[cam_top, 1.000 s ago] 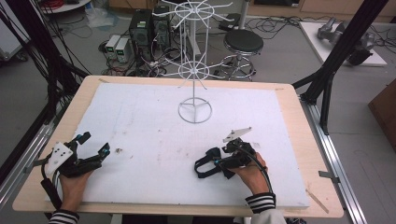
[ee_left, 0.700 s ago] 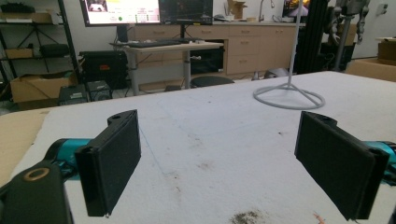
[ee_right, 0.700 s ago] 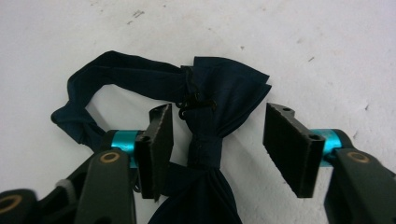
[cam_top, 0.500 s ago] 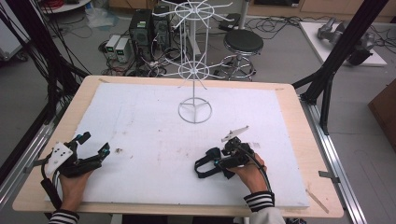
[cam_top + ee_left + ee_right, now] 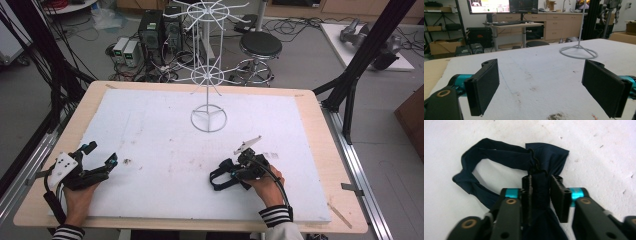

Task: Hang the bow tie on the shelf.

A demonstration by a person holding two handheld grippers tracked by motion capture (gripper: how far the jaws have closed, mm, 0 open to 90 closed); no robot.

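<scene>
At lower centre of the high view, we pinched the dark bow tie (image 5: 506, 157) in our right gripper (image 5: 542, 192), its jaws just closing; our left gripper (image 5: 541, 82) rested lower left, jaws spread

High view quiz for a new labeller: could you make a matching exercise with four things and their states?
Things:
1. left claw
2. right claw
3. dark bow tie
4. white wire stand

States:
a. upright at the far middle of the white board
b. jaws wide apart, nothing between
c. pinched at its middle
d. closed on fabric

Pairs: 1-b, 2-d, 3-c, 4-a
</scene>
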